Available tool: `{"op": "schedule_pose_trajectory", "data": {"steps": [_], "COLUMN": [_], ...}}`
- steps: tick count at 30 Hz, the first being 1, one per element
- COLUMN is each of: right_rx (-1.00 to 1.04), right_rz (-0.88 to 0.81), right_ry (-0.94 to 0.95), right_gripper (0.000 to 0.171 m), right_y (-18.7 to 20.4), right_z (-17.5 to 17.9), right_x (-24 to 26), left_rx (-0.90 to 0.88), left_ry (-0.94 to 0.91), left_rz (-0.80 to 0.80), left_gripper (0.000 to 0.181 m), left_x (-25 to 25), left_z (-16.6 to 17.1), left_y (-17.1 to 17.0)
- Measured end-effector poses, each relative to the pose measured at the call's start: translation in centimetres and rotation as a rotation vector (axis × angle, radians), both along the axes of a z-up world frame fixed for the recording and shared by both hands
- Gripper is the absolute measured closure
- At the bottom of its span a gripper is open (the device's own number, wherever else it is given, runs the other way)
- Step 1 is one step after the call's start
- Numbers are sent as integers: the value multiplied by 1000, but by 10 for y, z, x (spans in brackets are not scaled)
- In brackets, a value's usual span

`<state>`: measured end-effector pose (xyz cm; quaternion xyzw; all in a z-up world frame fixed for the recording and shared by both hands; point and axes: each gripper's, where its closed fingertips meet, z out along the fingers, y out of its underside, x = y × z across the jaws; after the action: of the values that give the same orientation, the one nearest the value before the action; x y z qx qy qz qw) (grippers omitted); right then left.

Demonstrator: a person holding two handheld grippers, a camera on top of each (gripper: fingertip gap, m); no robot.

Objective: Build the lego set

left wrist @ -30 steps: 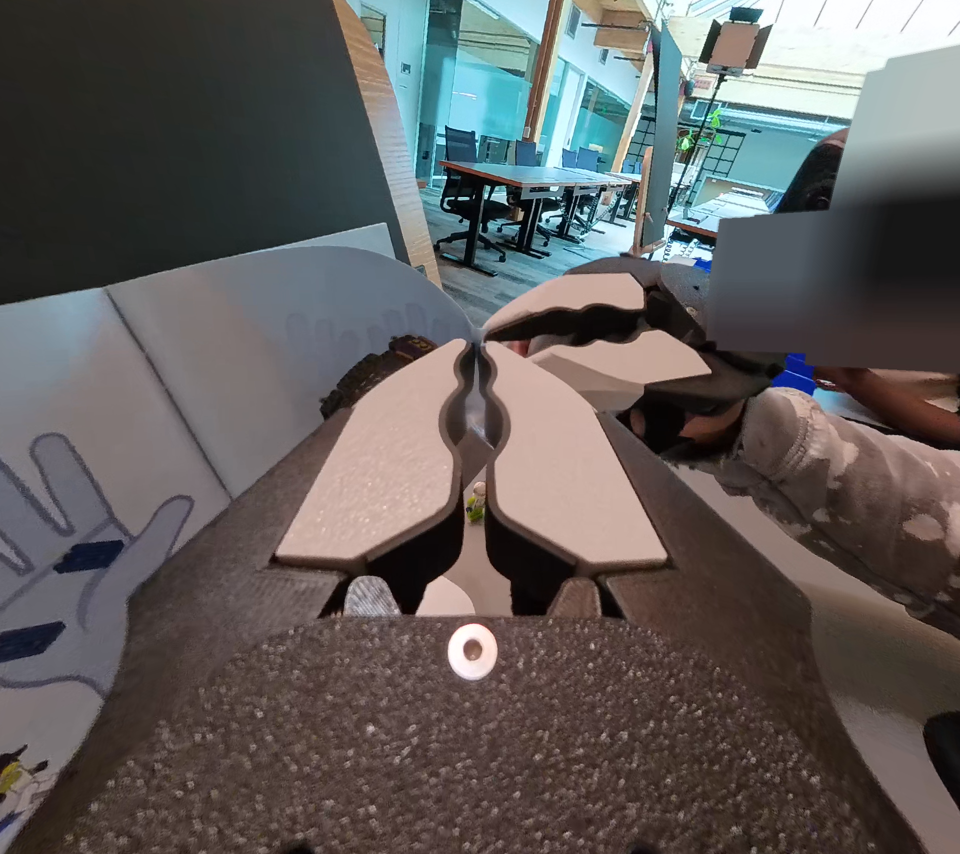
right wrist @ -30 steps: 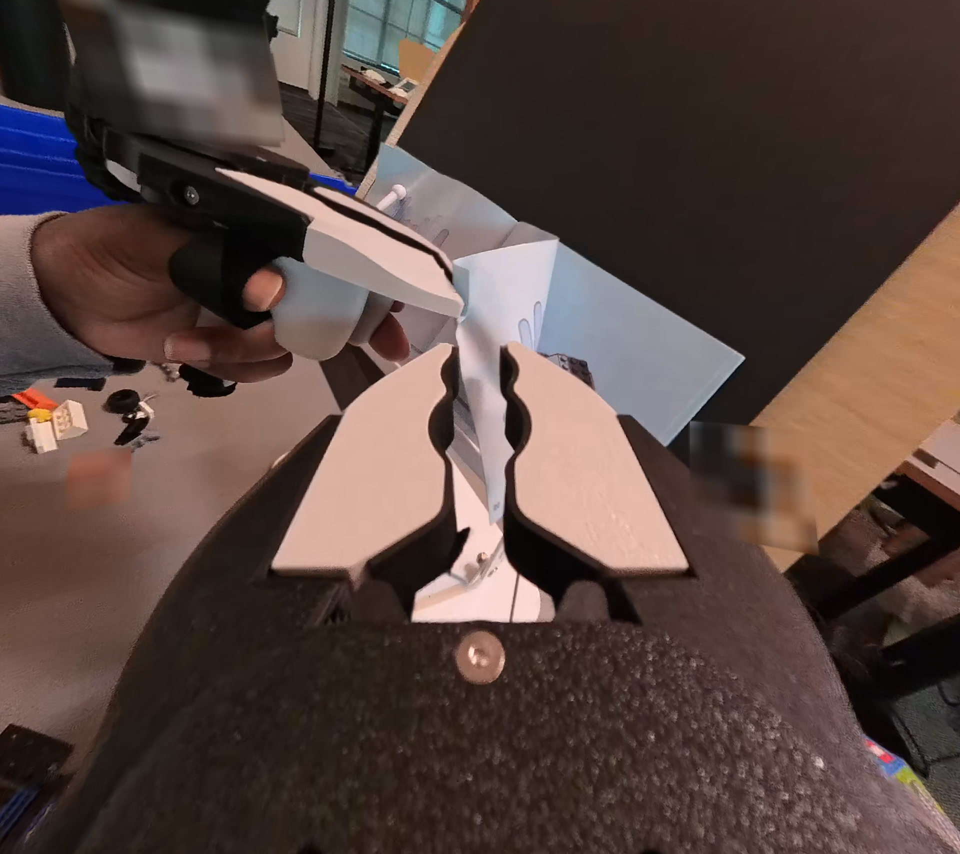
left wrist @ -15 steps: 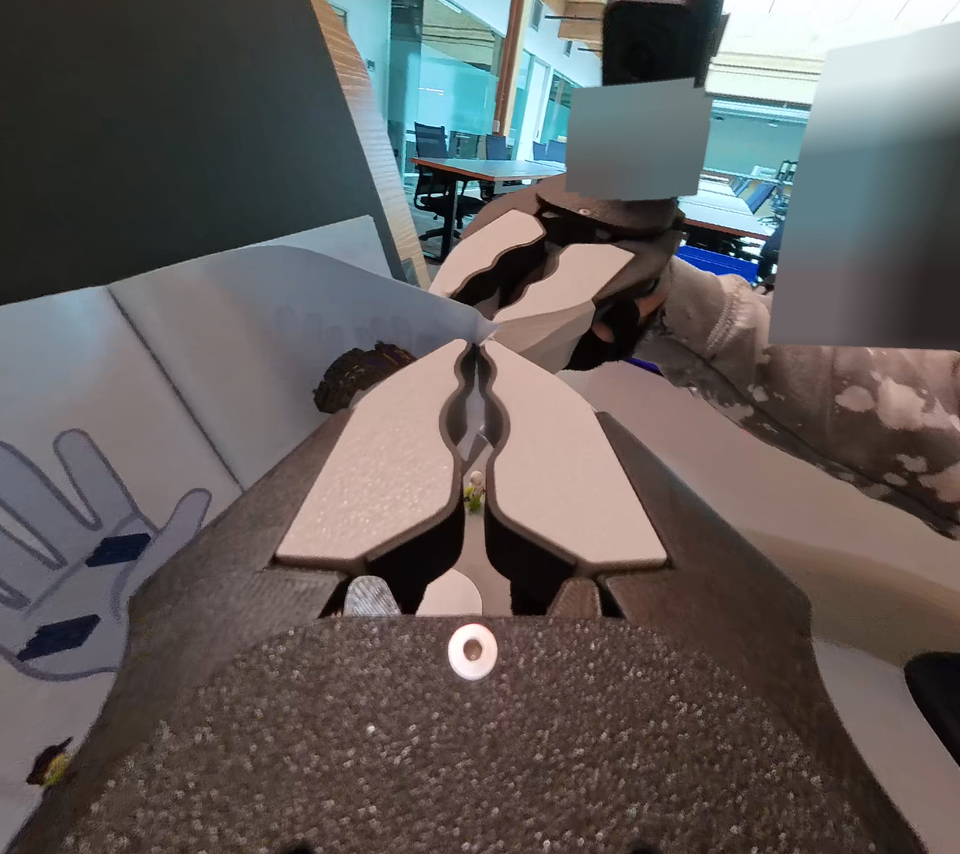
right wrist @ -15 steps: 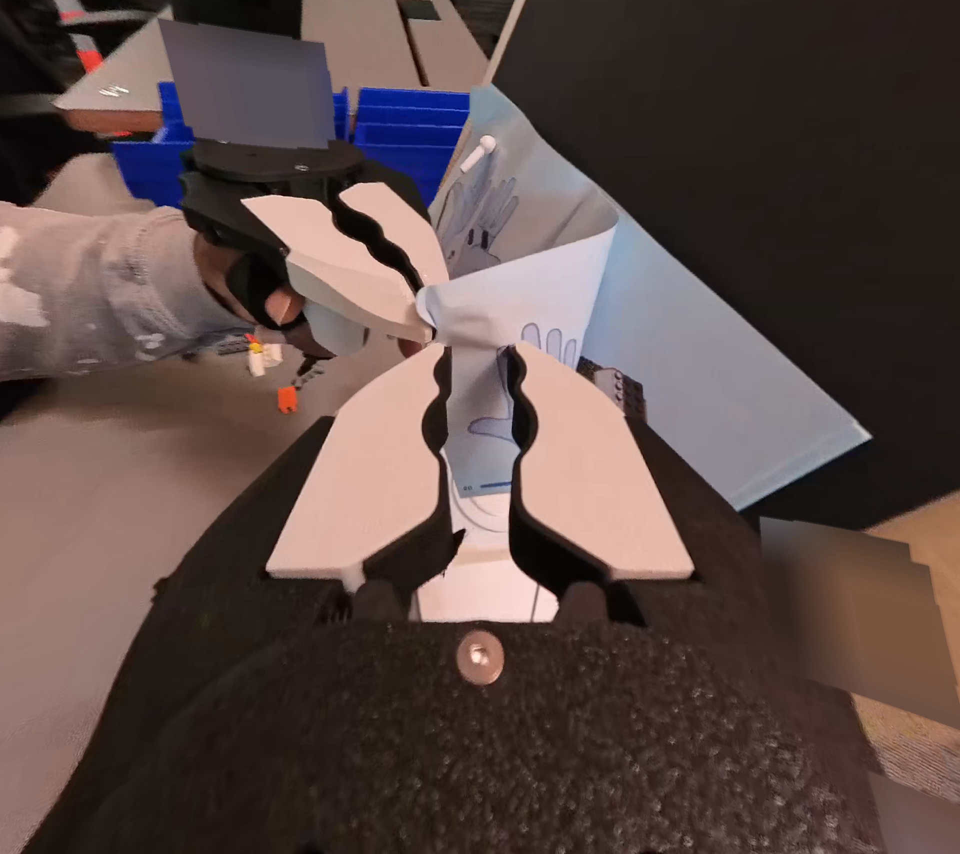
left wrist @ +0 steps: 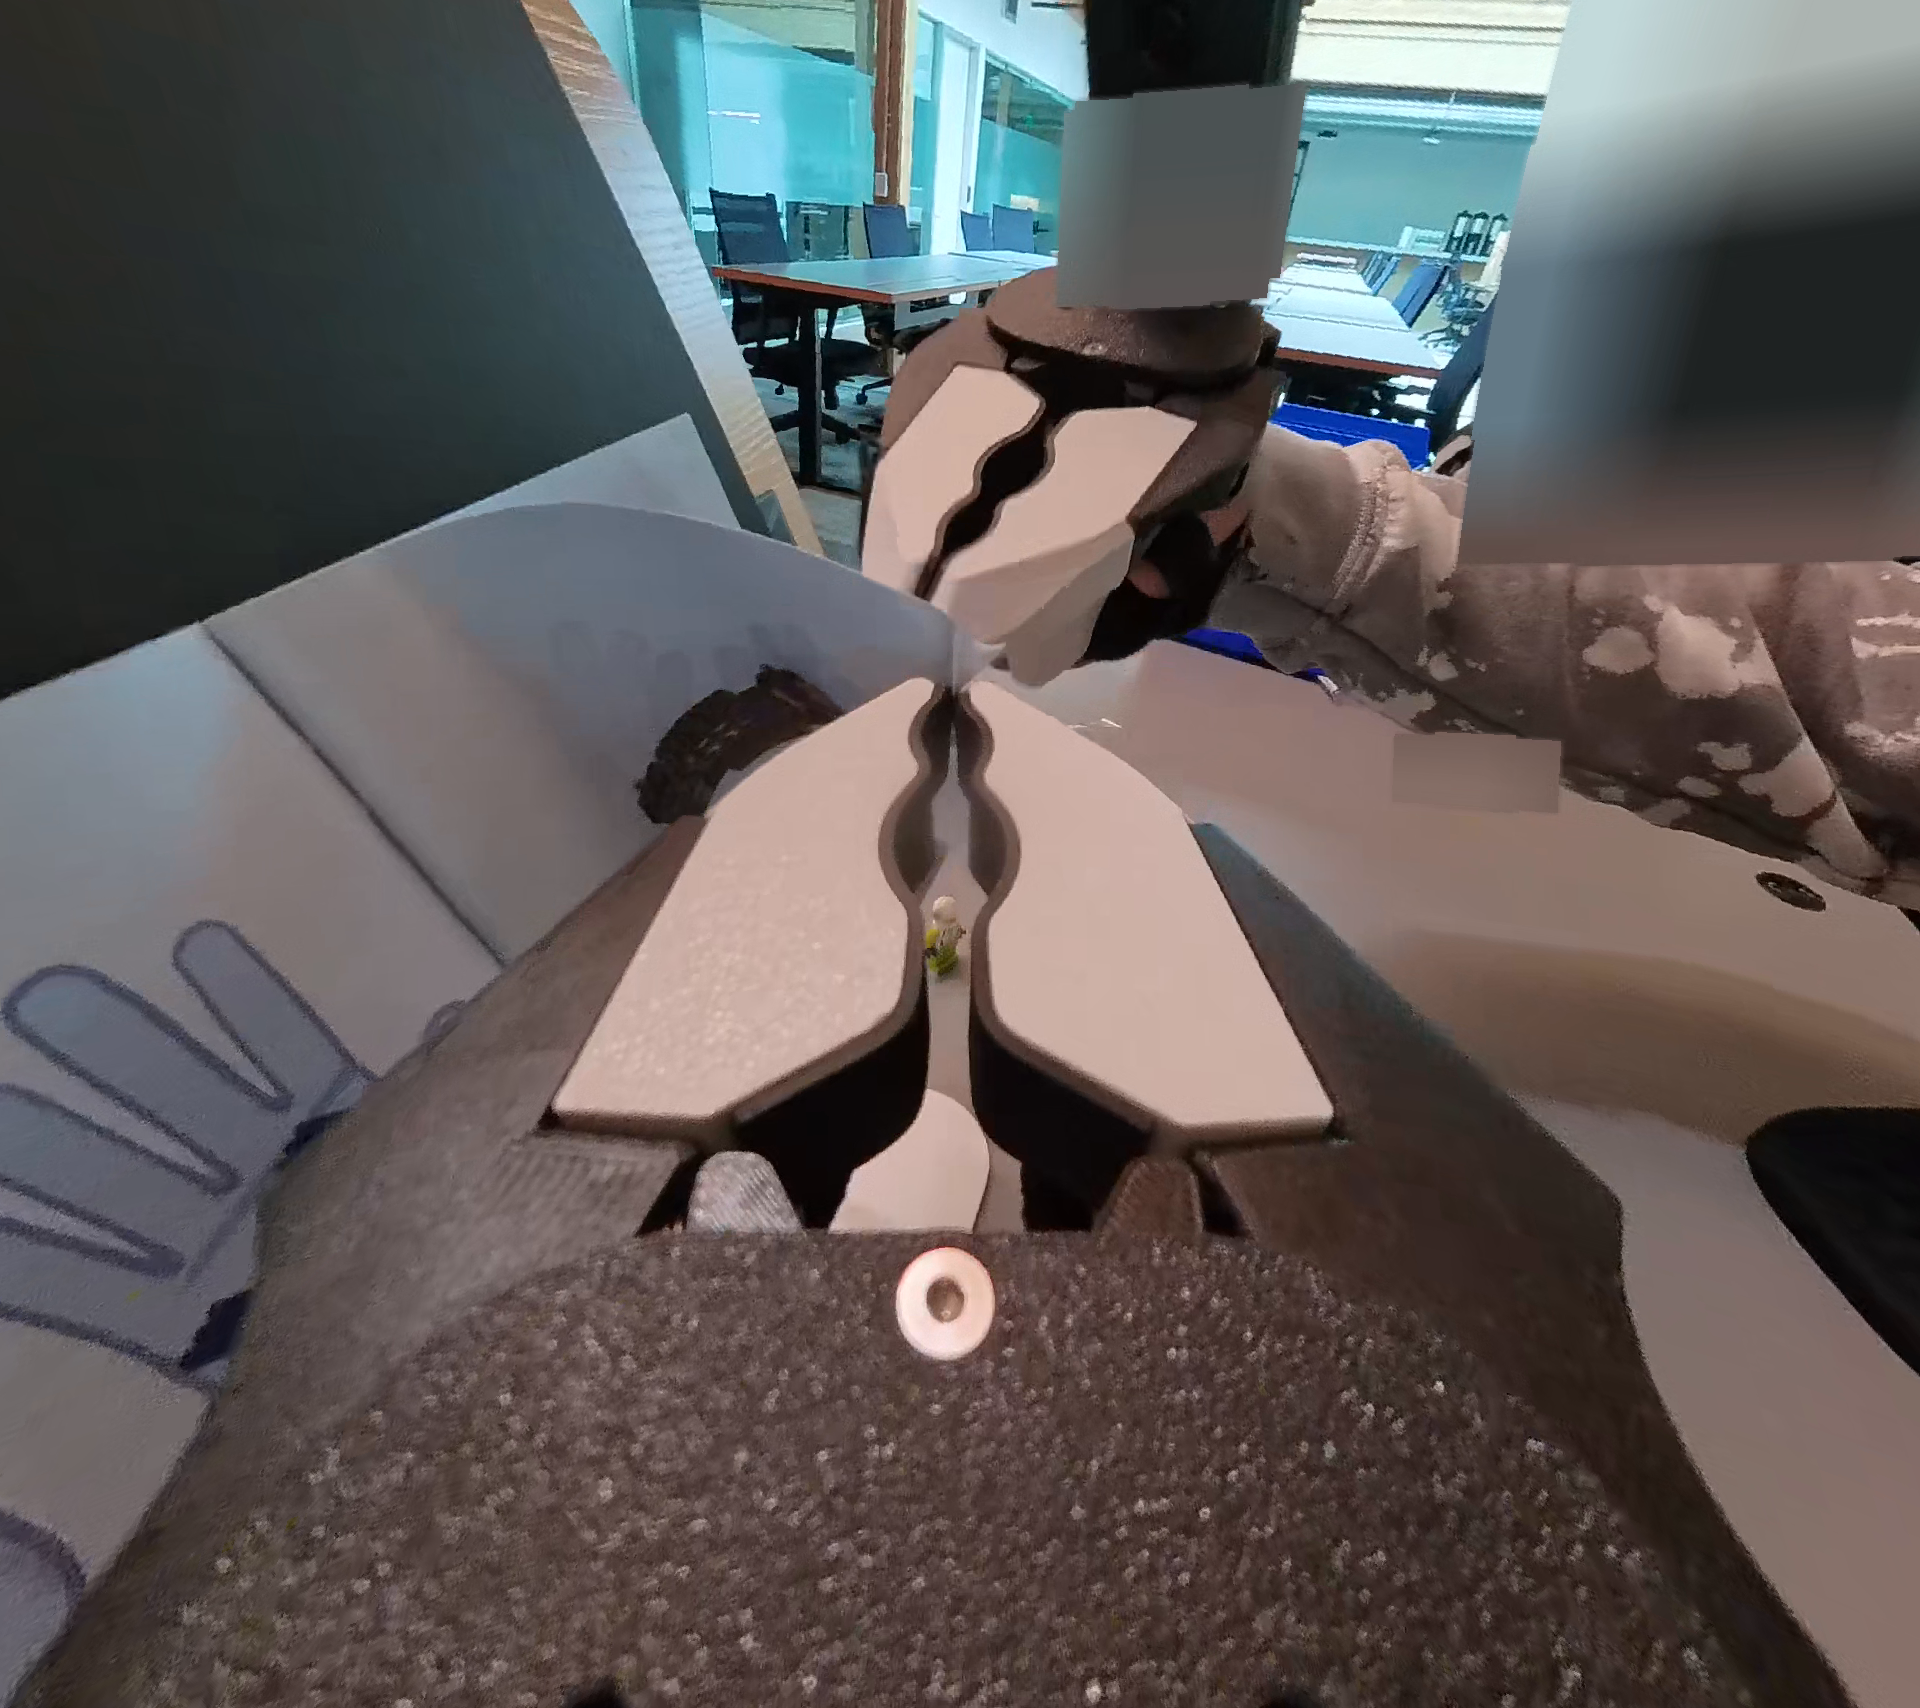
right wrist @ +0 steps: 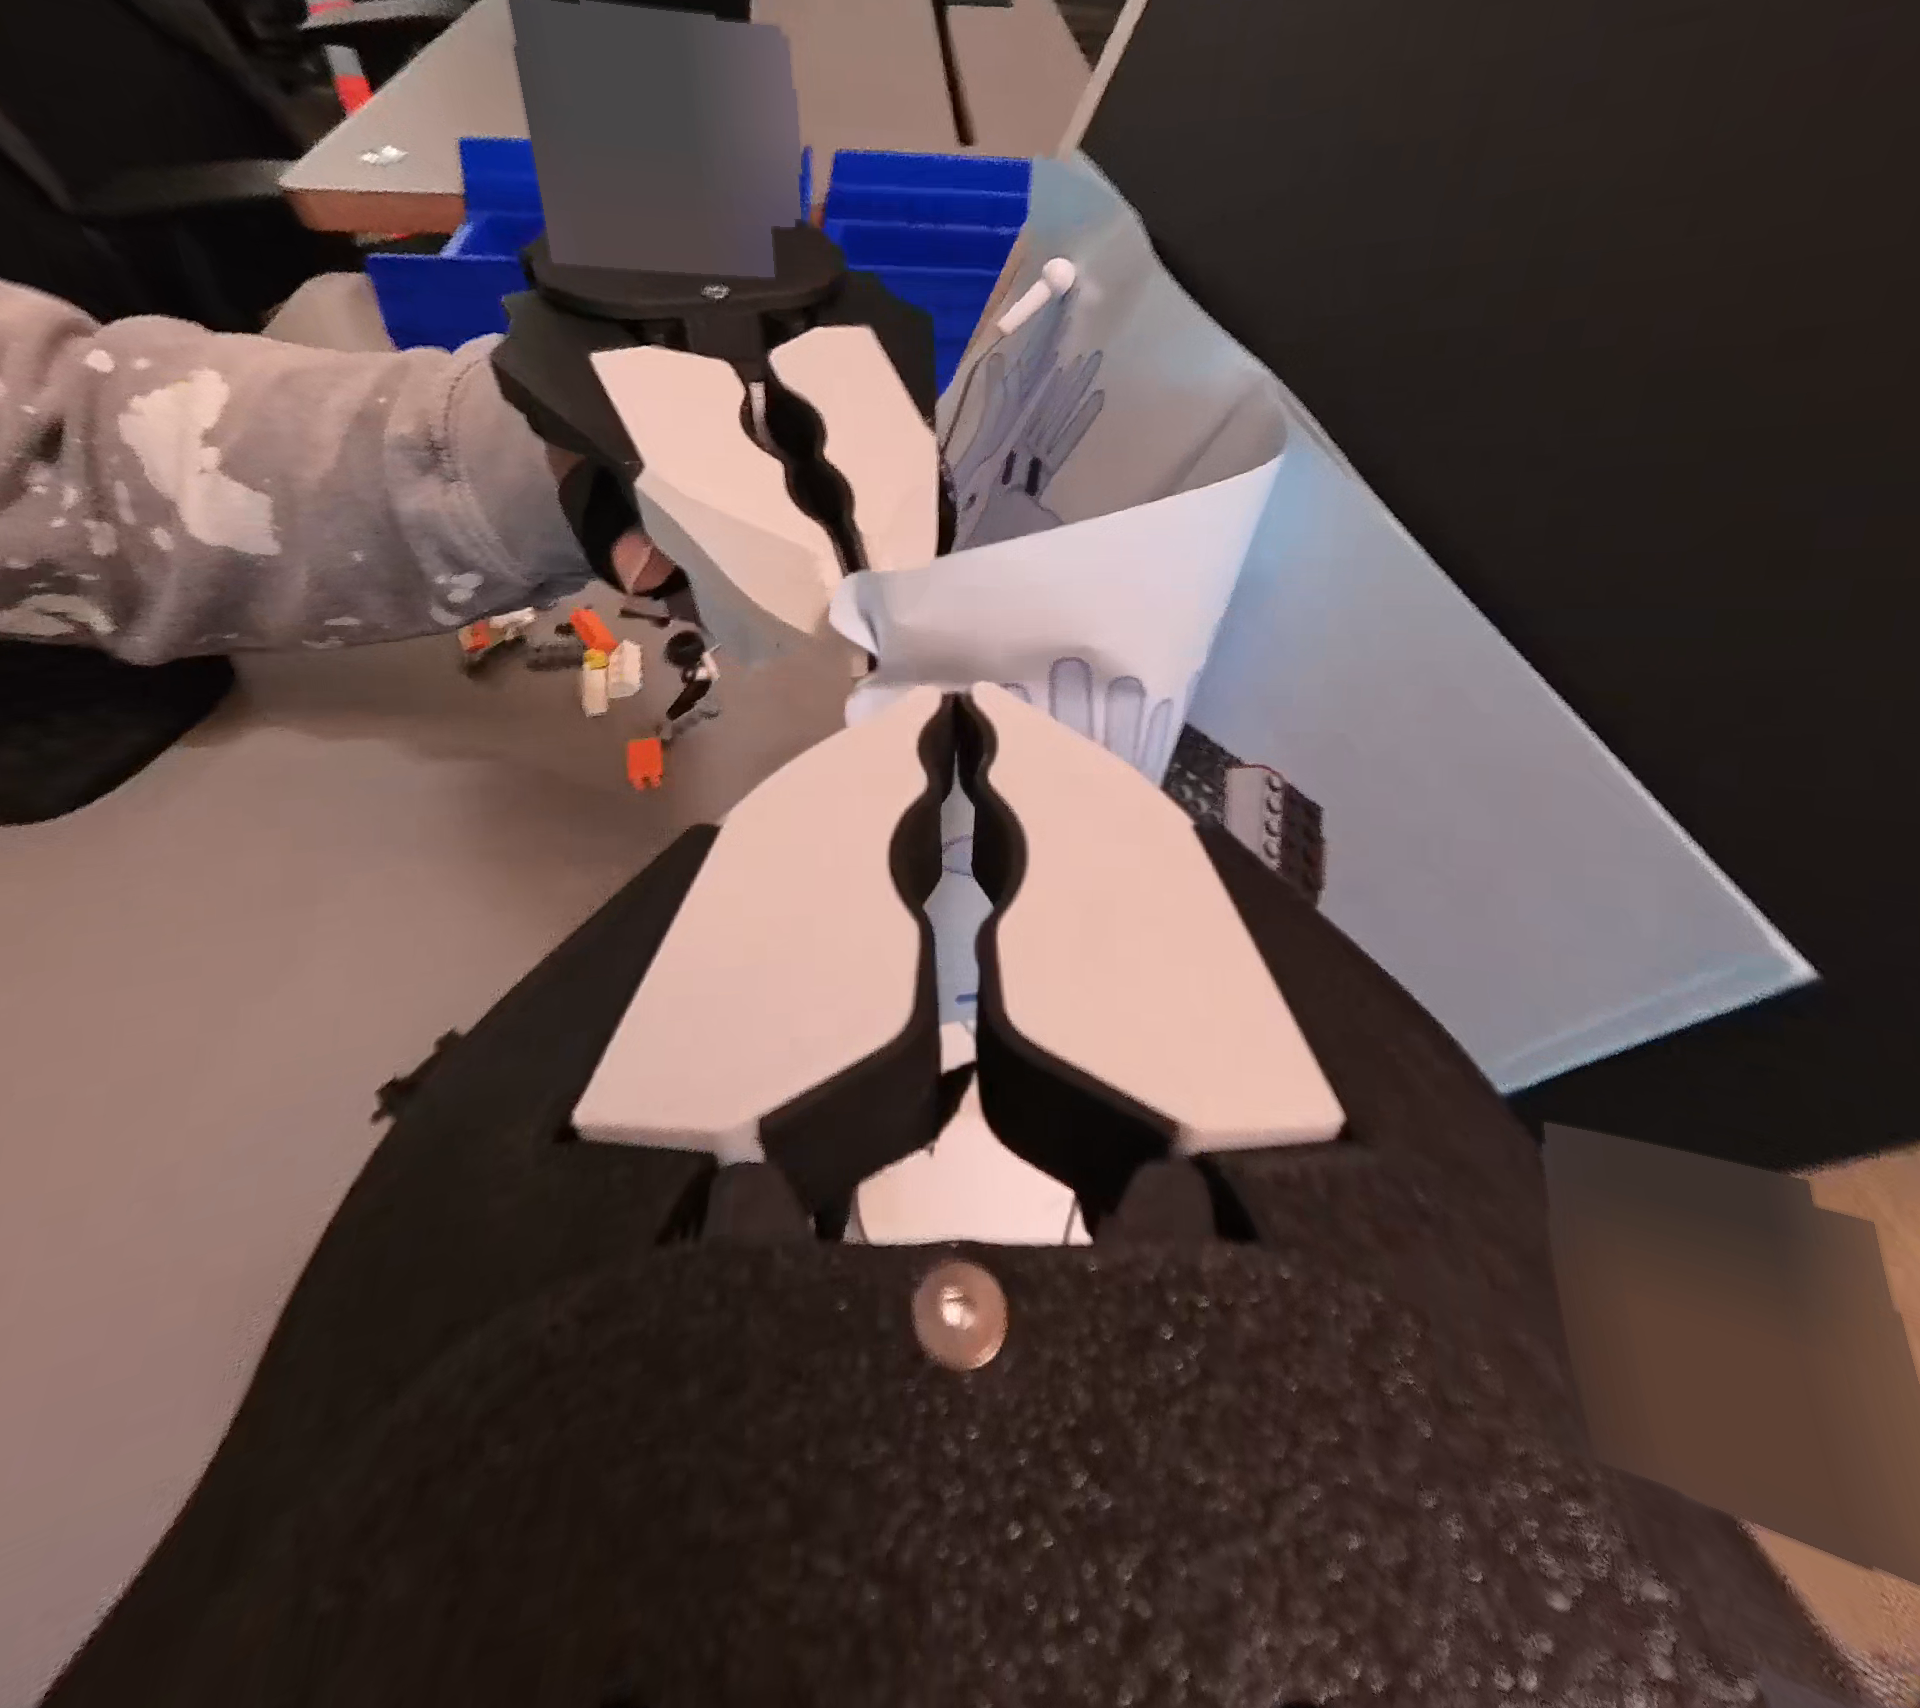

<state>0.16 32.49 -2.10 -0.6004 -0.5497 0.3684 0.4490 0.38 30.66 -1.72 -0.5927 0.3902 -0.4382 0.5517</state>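
both grippers (left wrist: 951,694) (right wrist: 954,702) pinching curled page (right wrist: 1091,588) corner

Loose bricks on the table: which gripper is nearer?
Left. The left gripper hangs just above and beside the loose bricks, shut on the booklet page. The right gripper pinches the same page, farther from the pile.

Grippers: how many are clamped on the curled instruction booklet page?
2. The left gripper pinches the booklet page at its crumpled corner. The right gripper holds the page's edge just beside that corner. Both sets of jaws are closed.
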Motion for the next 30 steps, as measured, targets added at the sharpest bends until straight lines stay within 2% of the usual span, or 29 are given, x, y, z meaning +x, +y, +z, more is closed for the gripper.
{"op": "schedule_pose_trajectory", "data": {"steps": [4,6,8,14,16,30], "right_rx": [1,-44,-42,-40,-39,-120], "right_rz": [-14,23,32,52,58,108], "right_ry": [67,37,9,19,13,49], "right_gripper": [169,150,148,161,171,171], "right_y": [-7,-15,-19,-23,-23,-25], "right_z": [14,11,7,8,7,9], "right_x": [2,0,-1,-5,-5,-1], "left_rx": [6,8,11,25,27,40], "left_ry": [5,6,5,16,18,4], "left_rz": [14,17,16,19,20,-5], "left_gripper": [180,180,180,180,180,180], "left_x": [-1,0,1,4,4,2], "left_z": [-4,-6,-6,-8,-8,-7], "left_y": [0,0,0,-1,-1,-6]}}
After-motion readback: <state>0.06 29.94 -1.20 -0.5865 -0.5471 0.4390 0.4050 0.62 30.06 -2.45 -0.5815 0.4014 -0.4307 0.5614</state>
